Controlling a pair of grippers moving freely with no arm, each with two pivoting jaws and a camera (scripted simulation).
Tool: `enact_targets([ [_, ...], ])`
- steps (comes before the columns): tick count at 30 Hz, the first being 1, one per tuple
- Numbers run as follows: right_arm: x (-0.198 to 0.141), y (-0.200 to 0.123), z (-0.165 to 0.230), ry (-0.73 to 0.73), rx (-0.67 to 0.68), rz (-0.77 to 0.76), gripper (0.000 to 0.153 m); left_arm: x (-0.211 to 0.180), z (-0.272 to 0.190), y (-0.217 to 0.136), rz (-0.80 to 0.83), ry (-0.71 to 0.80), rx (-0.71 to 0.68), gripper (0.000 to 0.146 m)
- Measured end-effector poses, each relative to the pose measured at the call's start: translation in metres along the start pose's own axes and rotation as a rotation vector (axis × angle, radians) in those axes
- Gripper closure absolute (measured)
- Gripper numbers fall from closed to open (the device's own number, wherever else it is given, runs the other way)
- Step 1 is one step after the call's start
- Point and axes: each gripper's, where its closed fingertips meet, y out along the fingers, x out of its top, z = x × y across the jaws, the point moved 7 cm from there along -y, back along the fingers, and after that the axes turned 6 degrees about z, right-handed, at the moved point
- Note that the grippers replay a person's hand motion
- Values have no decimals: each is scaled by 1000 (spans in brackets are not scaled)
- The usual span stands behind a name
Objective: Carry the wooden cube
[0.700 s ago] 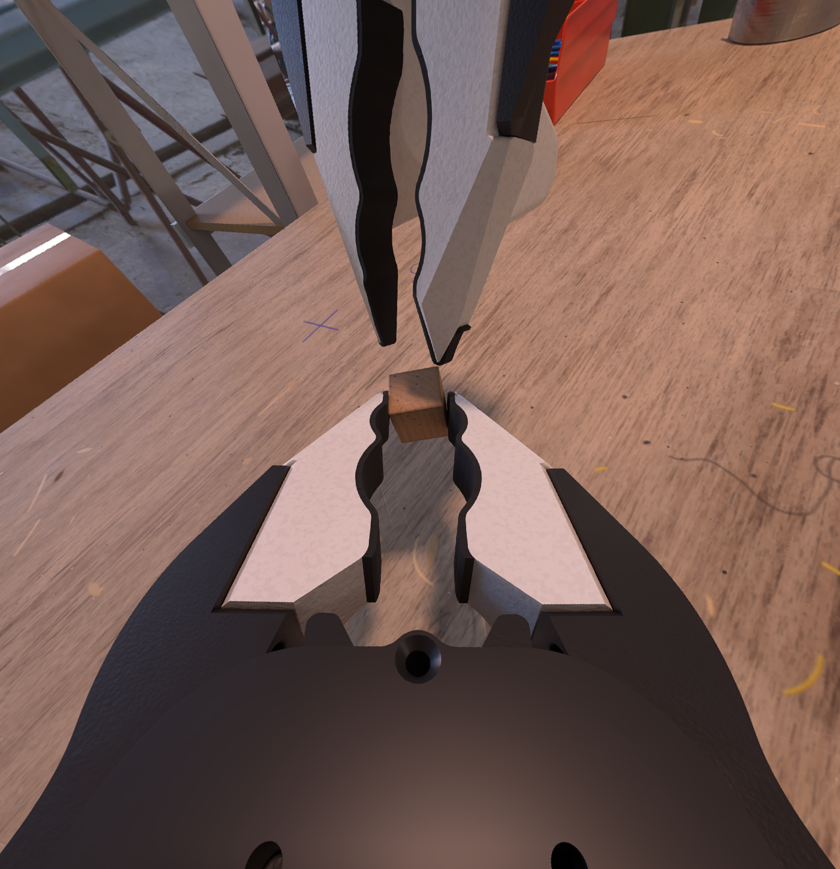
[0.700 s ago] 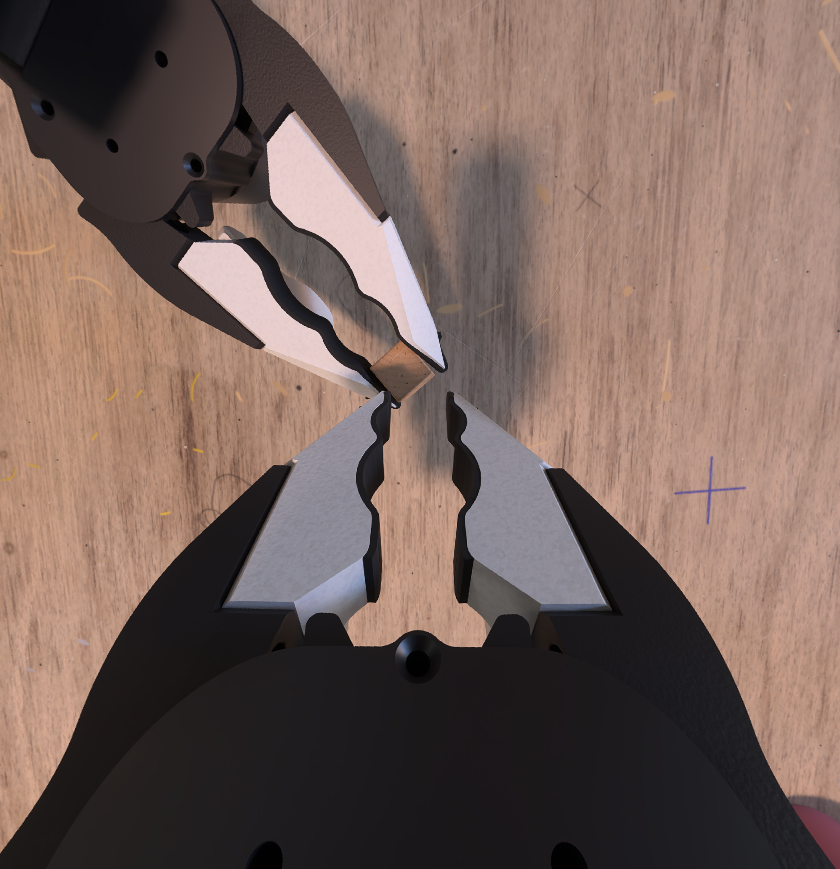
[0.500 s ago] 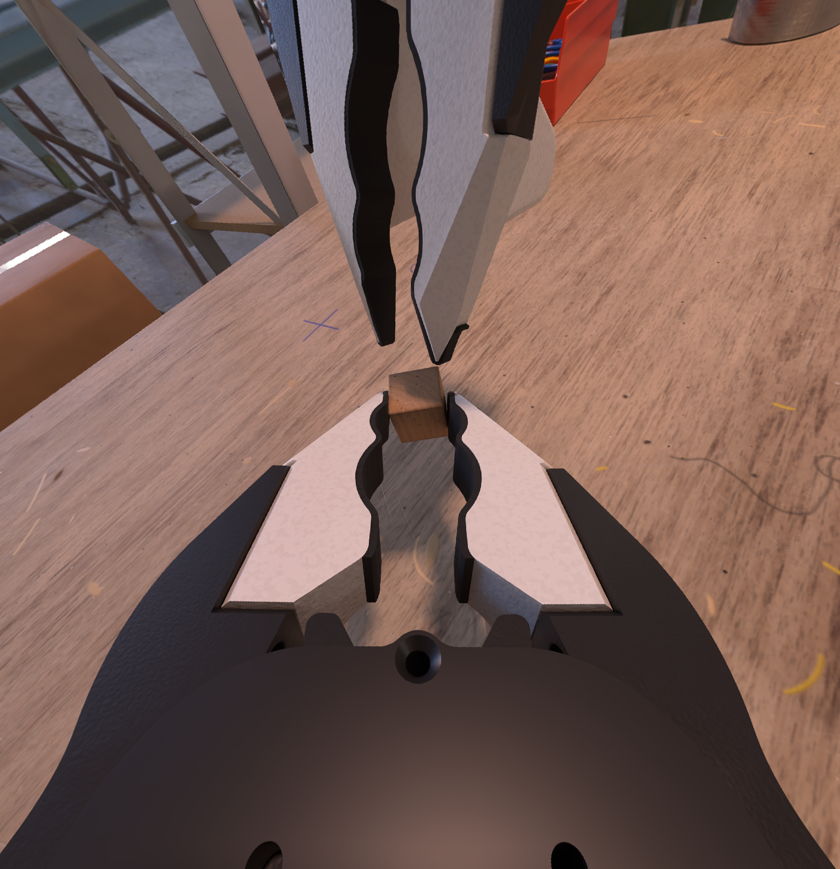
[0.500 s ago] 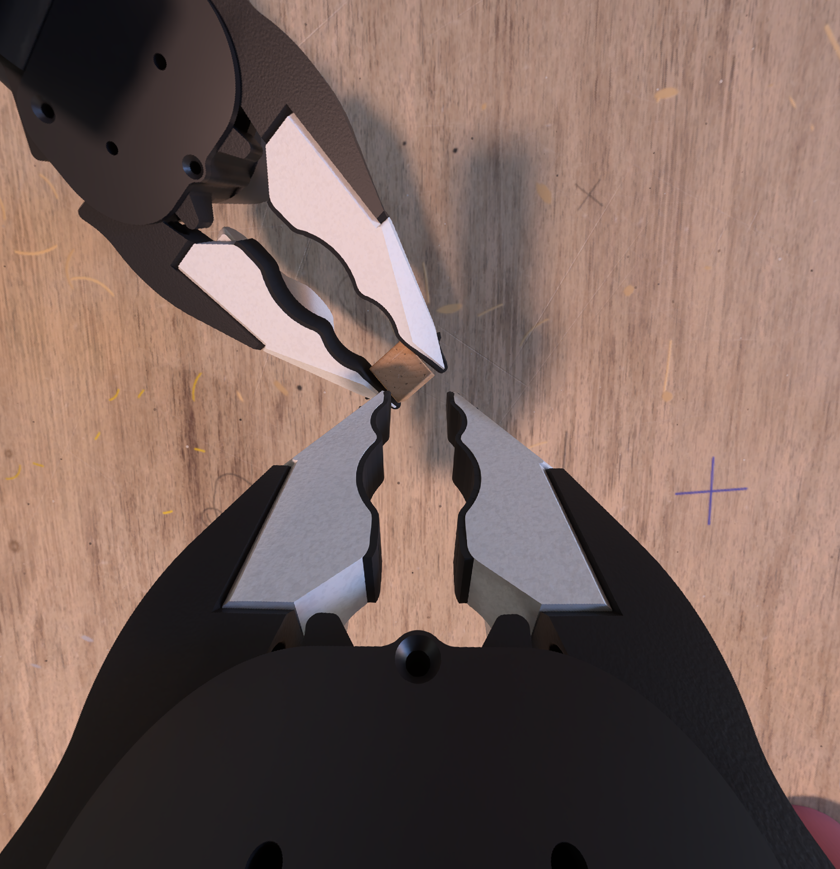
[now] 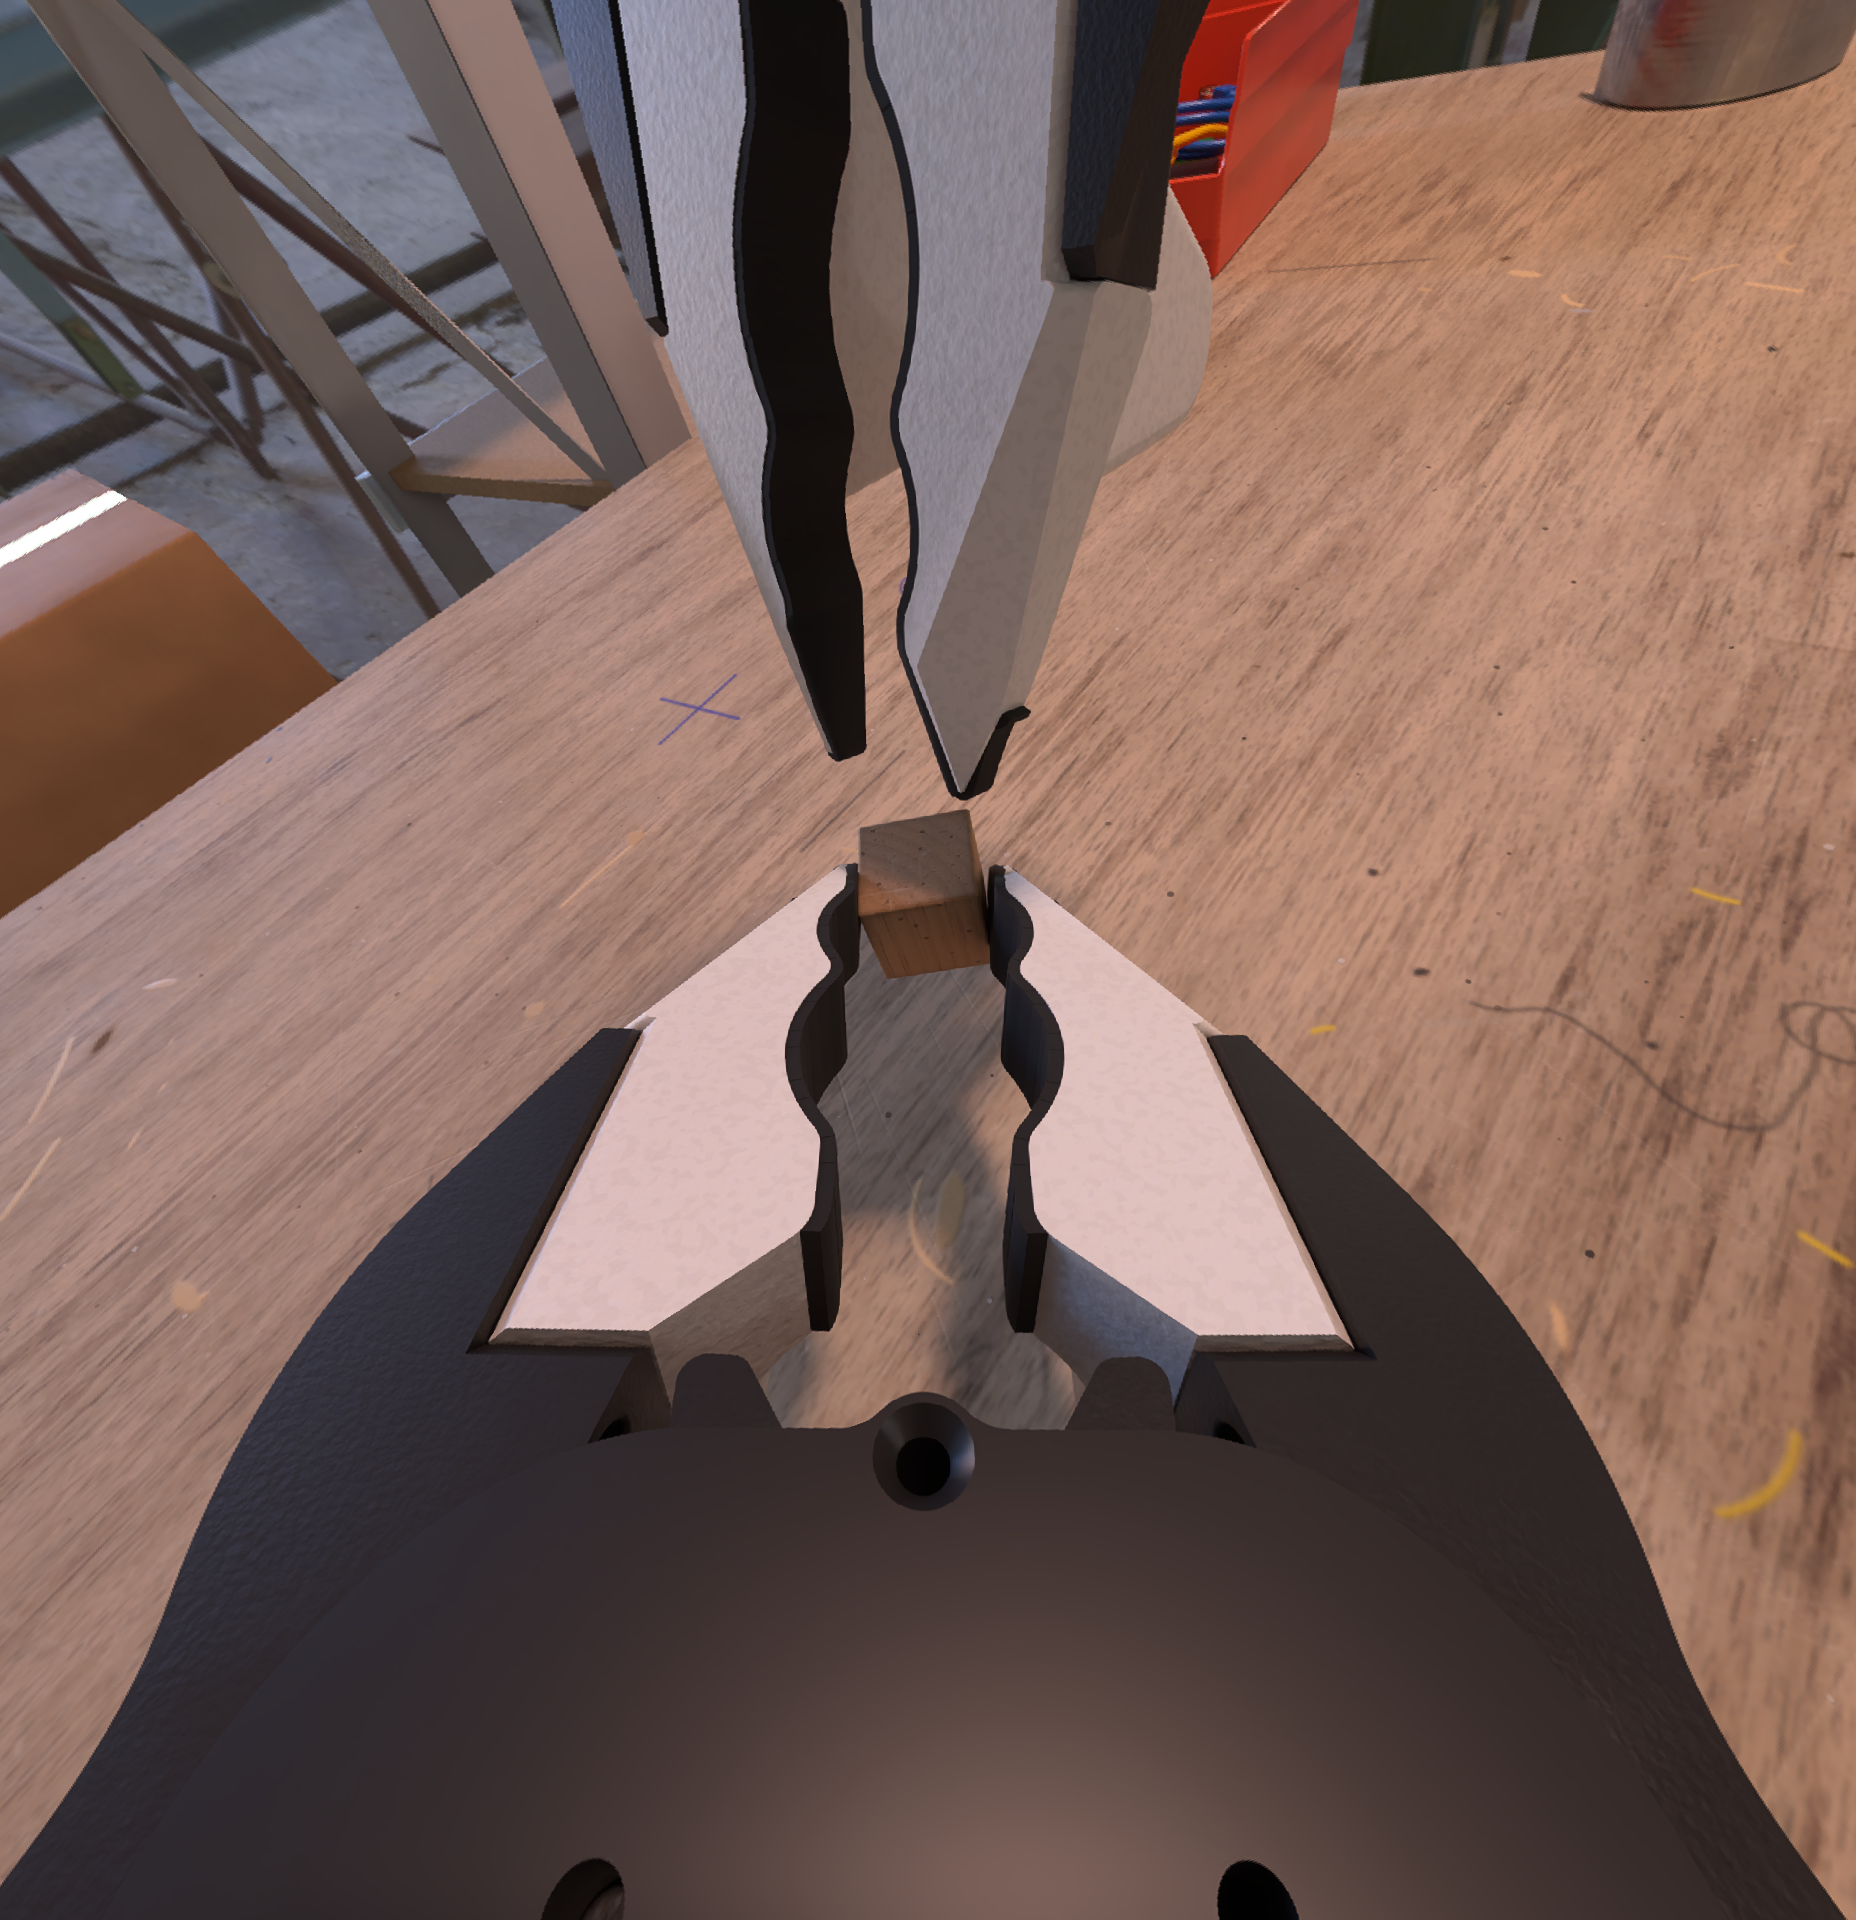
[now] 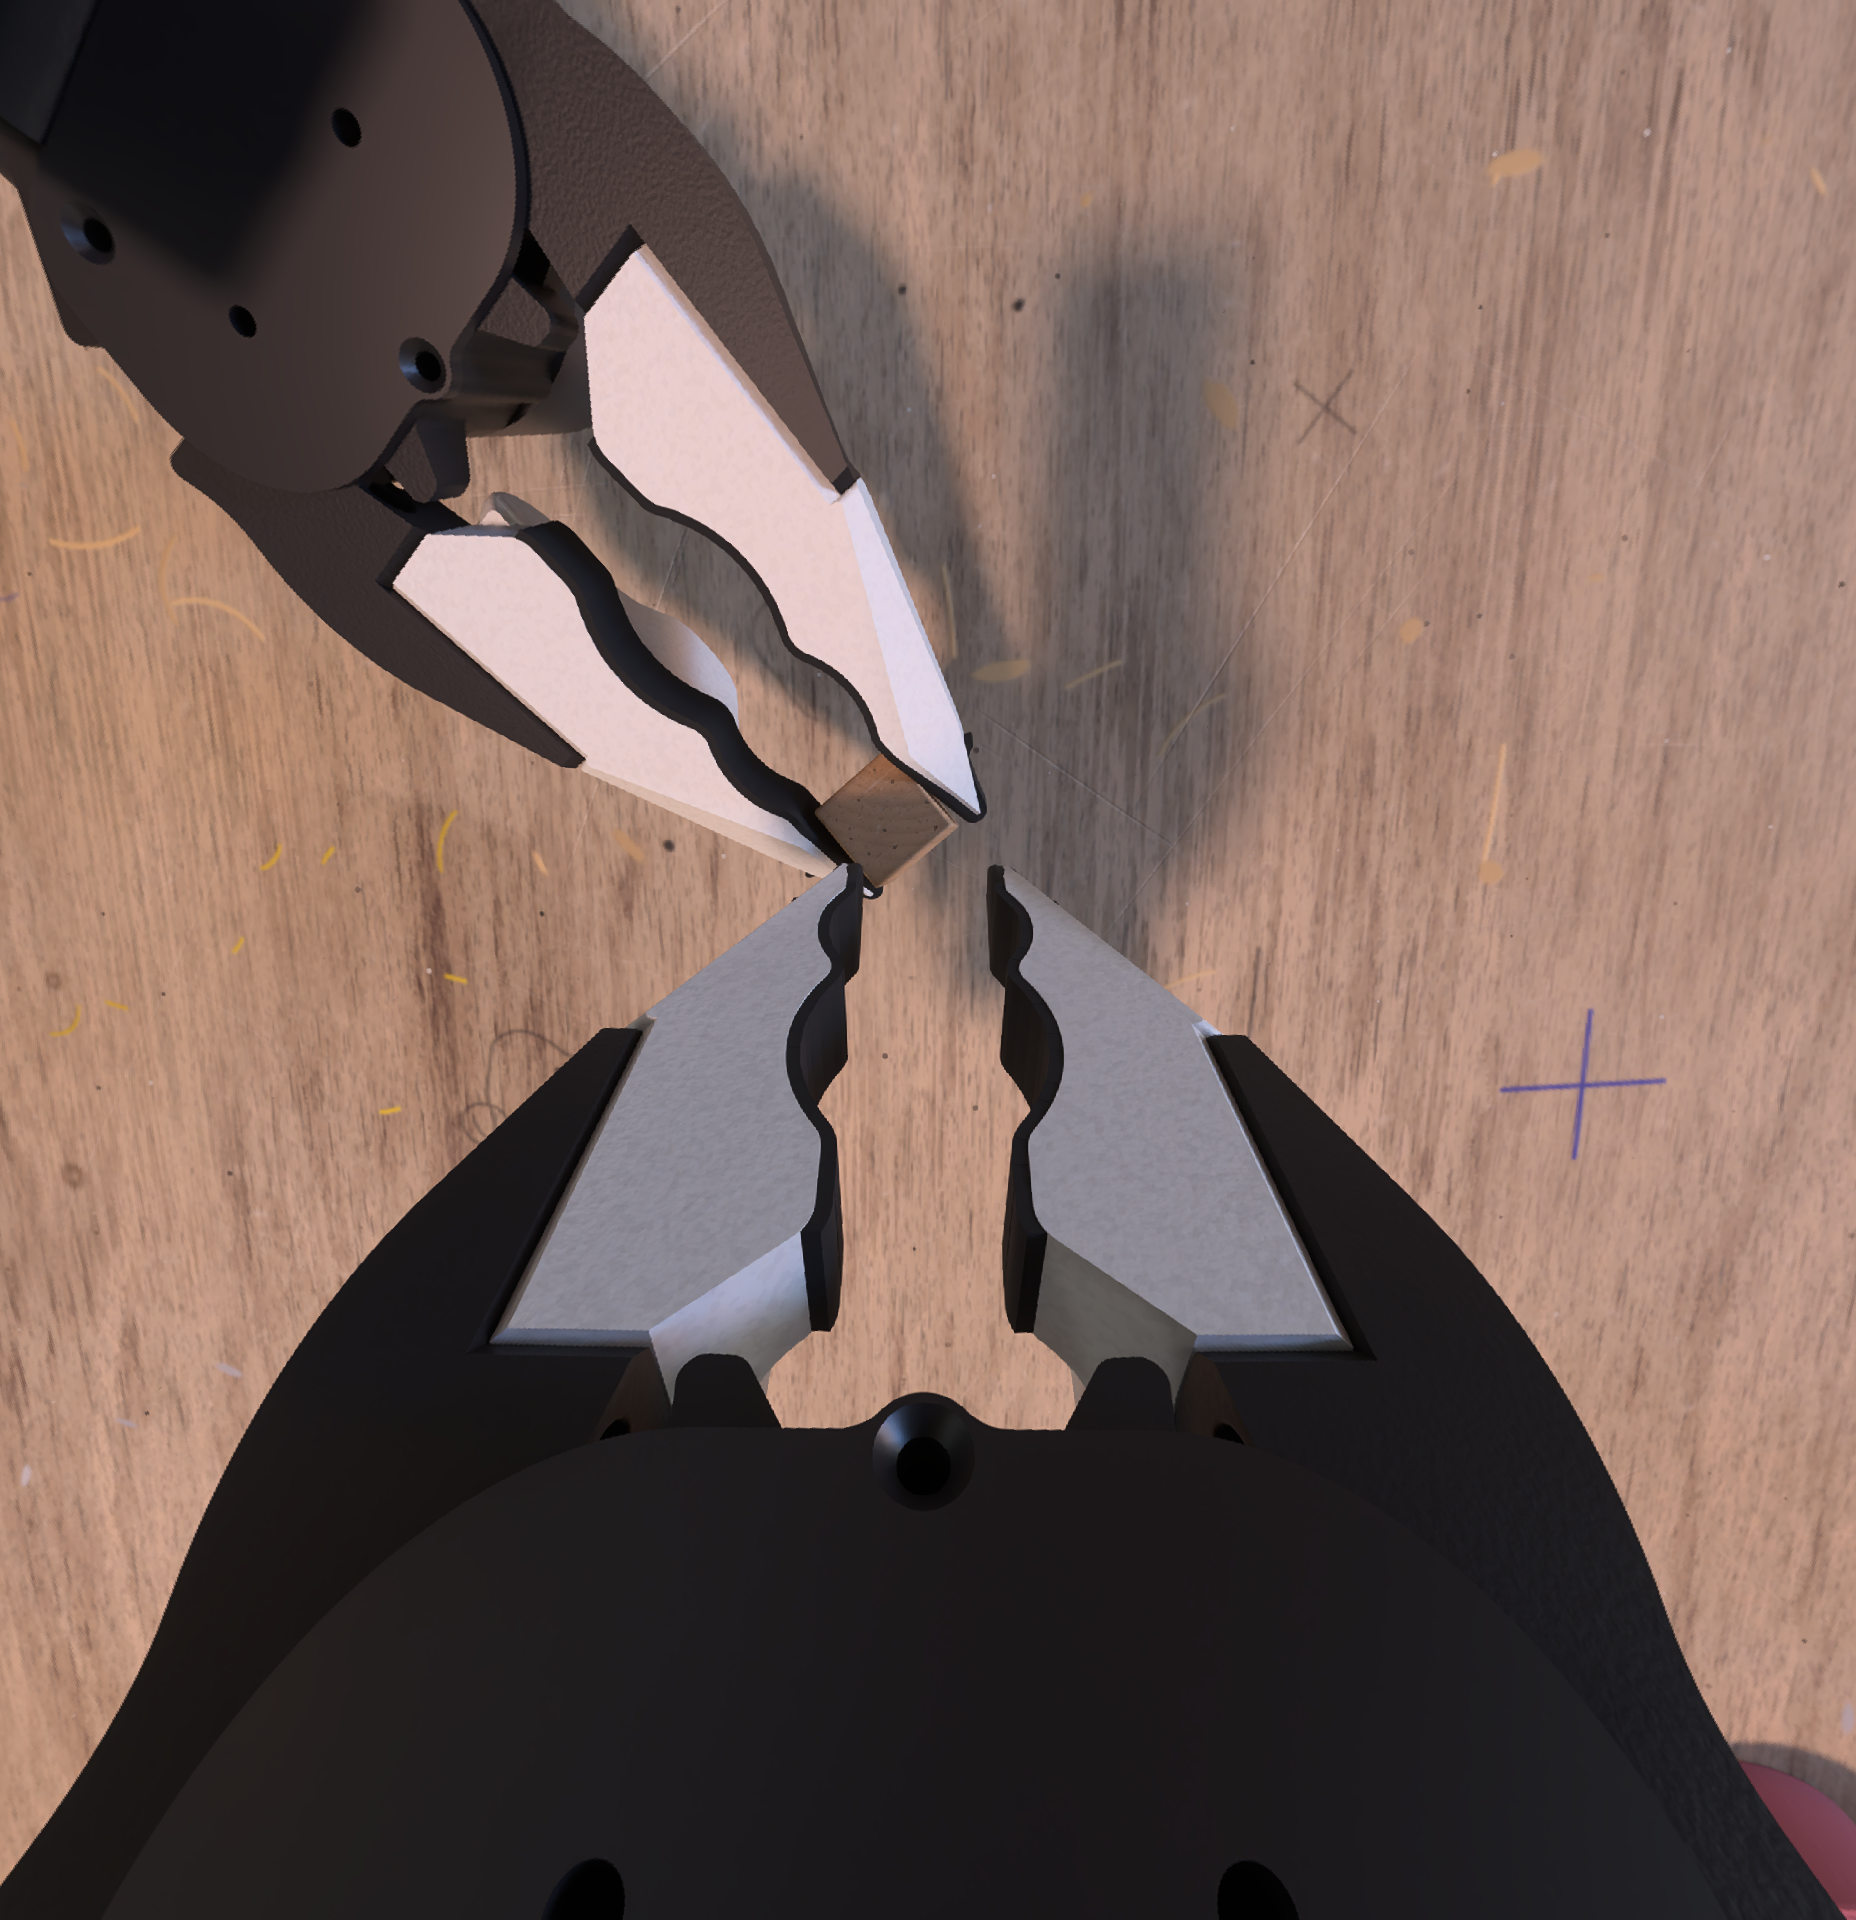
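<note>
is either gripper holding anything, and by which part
The left gripper pinches the wooden cube by two opposite side faces at its fingertips; the right gripper holds nothing.

The wooden worktop point(image 5: 1423, 623) carries a red bin point(image 5: 1267, 114) of coloured wires, a grey metal vessel point(image 5: 1724, 52), scattered yellow shavings point(image 5: 1760, 1481) and a blue cross mark point(image 5: 700, 709).

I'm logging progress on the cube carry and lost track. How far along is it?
Done: the left gripper is shut on the wooden cube, which is pinched at its fingertips and looks clear of the tabletop. In hand: the open right gripper hangs tips-down beside the cube, not touching it, possibly for a handover. Left: the carry itself, and any set-down; no destination is evident.
</note>
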Motion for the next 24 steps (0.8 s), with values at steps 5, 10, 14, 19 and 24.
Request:
enact_targets([
  [5, 0, 1, -1, 3, 6, 1, 129, -1, 0, 0, 3, -2, -5, 122],
  [10, 1, 1, 0, -11, -1, 9, 129, -1, 0, 0, 3, 1, -2, 122],
  [14, 1, 2, 0, -11, 2, 10, 129, -2, 0, 0, 5, -1, -6, 122],
  [19, 0, 2, 0, -12, 1, 10, 129, -2, 0, 0, 6, 2, -4, 122],
  [24, 0, 2, 0, -16, -2, 13, 129, -2, 0, 1, 8, 0, -5, 122],
])
